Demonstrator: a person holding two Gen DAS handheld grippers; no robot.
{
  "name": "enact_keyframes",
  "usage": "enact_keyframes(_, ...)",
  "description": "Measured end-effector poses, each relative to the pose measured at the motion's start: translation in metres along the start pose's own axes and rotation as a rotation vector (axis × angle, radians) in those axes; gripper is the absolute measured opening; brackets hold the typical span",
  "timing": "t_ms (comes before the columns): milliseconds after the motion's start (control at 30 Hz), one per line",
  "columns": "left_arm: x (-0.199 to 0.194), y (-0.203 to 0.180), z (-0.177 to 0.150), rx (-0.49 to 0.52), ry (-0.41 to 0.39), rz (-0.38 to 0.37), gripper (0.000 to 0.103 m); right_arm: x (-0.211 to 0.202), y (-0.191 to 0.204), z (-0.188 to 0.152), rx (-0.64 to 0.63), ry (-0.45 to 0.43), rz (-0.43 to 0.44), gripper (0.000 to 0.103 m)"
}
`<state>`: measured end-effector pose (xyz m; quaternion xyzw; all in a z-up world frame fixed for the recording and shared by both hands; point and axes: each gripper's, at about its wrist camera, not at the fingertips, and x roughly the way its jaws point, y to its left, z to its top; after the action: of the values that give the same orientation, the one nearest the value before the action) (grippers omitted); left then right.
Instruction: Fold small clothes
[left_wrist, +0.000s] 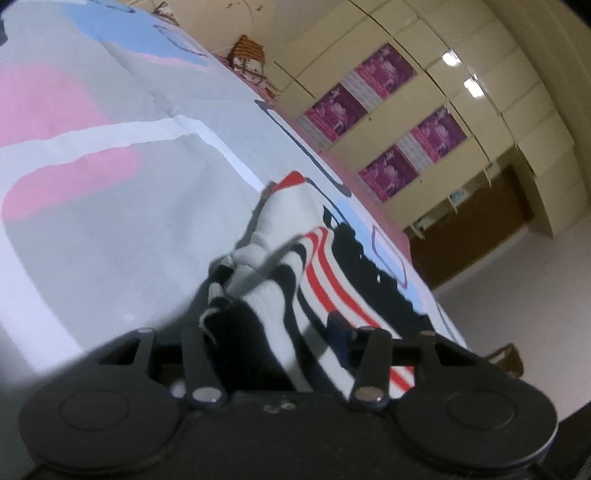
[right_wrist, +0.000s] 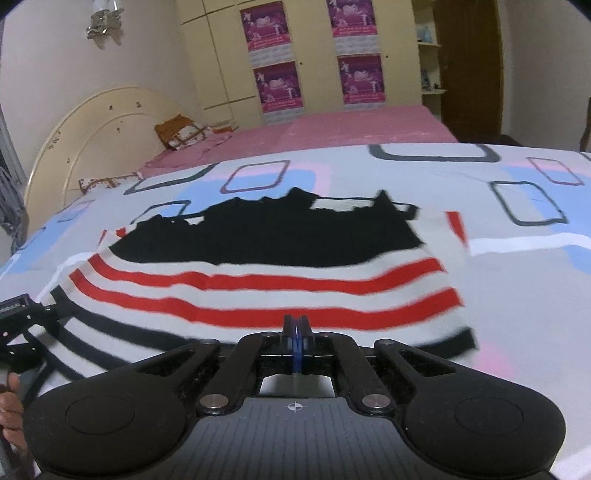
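While a bunched fold of the striped garment (left_wrist: 280, 280) sits between the left gripper (left_wrist: 273, 332)'s jaws, which stand partly apart around the cloth, the right gripper (right_wrist: 295, 328) shows its jaws pressed together at the garment's near hem; whether a bit of fabric is pinched there cannot be told.

The garment, one small knitted top in white with red and black stripes and a broad black patch, lies spread on the patterned sheet (right_wrist: 517, 295) that covers the bed, in the middle of the right wrist view. From that view its black patch is toward 12 o'clock, its red stripes run across the middle, and its black-edged hem is at 6 o'clock just before the right gripper. The left gripper enters at 9 o'clock, a person's hand (right_wrist: 9, 402) behind it.

The sheet is white with pink and blue blocks and dark outlined squares. Beyond it, at 12 o'clock, lies a pink mattress cover (right_wrist: 351, 125); a cream curved headboard (right_wrist: 92, 129) stands at 10 o'clock with a patterned pillow (right_wrist: 183, 133) beside it.

Cream wardrobe doors (right_wrist: 221, 55) line the far wall and carry four purple posters (right_wrist: 360, 79). A brown door (right_wrist: 469, 66) stands at 1 o'clock.
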<state>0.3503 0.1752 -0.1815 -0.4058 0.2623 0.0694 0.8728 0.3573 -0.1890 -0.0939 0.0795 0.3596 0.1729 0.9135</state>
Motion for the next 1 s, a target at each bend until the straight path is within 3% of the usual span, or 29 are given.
enact_keyframes(200,0.017,0.008,0.009,-0.08,-0.003,-0.021,0.024,0.027,0.024,0.015,-0.018,0.027,0.035,0.0)
enact_keyframes(267,0.017,0.006,0.012,-0.066,0.007,-0.024,0.018,0.034,0.031,0.02,-0.025,0.038,0.039,0.0)
enact_keyframes(400,-0.008,-0.009,0.018,0.001,-0.056,-0.129,0.017,0.037,0.043,0.03,-0.044,0.026,0.052,0.0)
enact_keyframes(500,0.009,0.012,0.014,-0.059,0.026,-0.032,0.017,0.052,0.049,0.025,-0.075,0.068,0.076,0.0)
enact_keyframes(533,0.013,0.024,0.011,-0.122,0.035,-0.048,0.017,0.065,0.051,0.02,-0.1,0.128,0.05,0.0)
enact_keyframes(567,0.011,0.026,0.012,-0.141,0.029,-0.063,0.017,0.071,0.051,0.014,-0.114,0.126,0.037,0.0)
enact_keyframes(633,0.009,0.017,0.015,-0.103,0.032,-0.045,0.017,0.072,0.055,0.015,-0.133,0.133,0.023,0.0)
enact_keyframes(767,0.009,0.019,0.014,-0.13,0.025,-0.044,0.017,0.073,0.058,0.017,-0.143,0.156,-0.002,0.0)
enact_keyframes(1000,-0.004,0.002,0.008,-0.047,-0.016,-0.024,0.017,0.074,0.051,0.017,-0.125,0.151,0.033,0.0)
